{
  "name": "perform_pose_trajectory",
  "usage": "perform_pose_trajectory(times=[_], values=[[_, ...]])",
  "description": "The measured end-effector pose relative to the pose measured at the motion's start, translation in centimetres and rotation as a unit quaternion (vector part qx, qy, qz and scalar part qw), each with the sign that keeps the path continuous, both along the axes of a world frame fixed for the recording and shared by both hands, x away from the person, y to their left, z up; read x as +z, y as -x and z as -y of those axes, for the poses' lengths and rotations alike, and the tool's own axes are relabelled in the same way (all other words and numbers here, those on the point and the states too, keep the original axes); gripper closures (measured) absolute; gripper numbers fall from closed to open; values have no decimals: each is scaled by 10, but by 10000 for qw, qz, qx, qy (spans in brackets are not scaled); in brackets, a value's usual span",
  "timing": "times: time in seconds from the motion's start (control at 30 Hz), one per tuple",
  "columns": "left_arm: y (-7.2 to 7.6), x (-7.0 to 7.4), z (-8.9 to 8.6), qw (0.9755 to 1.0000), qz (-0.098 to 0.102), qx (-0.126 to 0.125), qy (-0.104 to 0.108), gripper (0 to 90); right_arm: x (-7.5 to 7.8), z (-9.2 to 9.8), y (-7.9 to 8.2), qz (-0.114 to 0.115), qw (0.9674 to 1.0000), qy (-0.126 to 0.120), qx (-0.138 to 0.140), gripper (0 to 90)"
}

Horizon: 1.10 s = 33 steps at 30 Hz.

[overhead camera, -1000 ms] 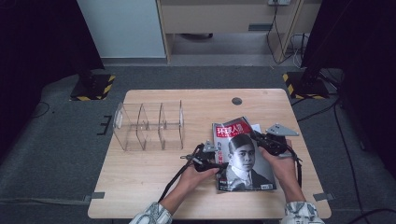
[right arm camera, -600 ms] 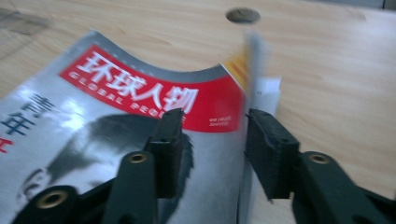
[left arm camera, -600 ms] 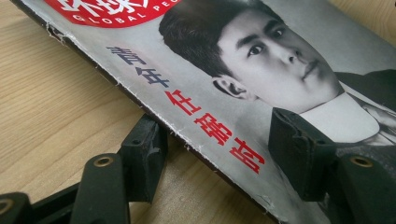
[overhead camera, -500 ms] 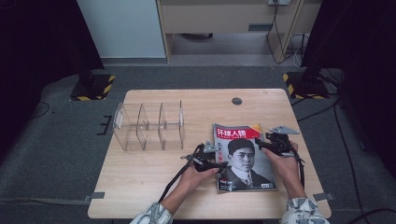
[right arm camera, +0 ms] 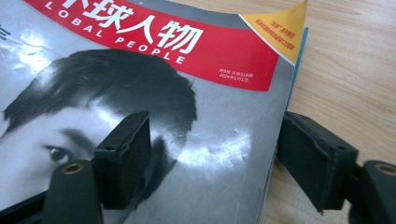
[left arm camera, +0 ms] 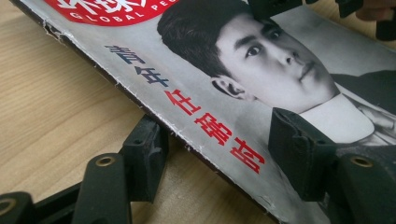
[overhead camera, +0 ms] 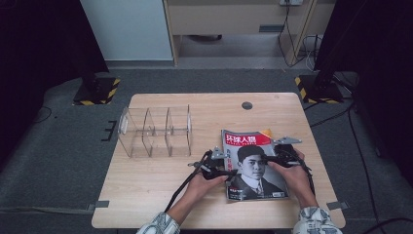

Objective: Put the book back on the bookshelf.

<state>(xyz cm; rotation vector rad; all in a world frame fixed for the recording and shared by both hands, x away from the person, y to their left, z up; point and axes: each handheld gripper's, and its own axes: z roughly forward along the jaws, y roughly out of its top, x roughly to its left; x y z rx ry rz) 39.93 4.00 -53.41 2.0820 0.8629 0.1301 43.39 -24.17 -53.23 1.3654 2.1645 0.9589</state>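
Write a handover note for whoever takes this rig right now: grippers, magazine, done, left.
Left gripper: open, jaws straddle the magazine's spine edge, one jaw on the table, one over the cover; no clamp visible.
Right gripper: jaws have just been opening; they straddle the opposite edge, one over the cover, one beside it.
Magazine: face up, flat on the table, right of the clear divider rack.
Done: magazine set down.
Left: probably regrip and move it to the rack.
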Motion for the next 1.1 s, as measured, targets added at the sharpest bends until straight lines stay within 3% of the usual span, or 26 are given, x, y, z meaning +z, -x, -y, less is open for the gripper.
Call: perform_pose_trajectory(times=[0.17, 0.37, 0.67, 0.87, 0.93, 1.1], values=[[-1, 2, -3, 9994, -299, 23, 172, 393, 1, -5, 10, 23, 9997, 78, 209, 301], [-11, 2, -10, 9979, -492, 214, 363, 401, 1, -10, 21, 3, 9994, 59, 341, 321], [-27, 4, -13, 9977, -507, 356, 277, 415, 1, -20, 31, -5, 9987, 15, 510, 361], [-31, 4, -15, 9979, -502, 346, 202, 471, 3, -20, 35, -70, 9977, -11, 672, 432], [-32, 3, -15, 9976, -523, 414, 209, 553, 3, -20, 36, -93, 9979, -69, 644, 435], [-34, 4, -18, 9958, -744, 426, 318, 634, 2, -17, 34, -164, 9979, -212, 589, 427]])
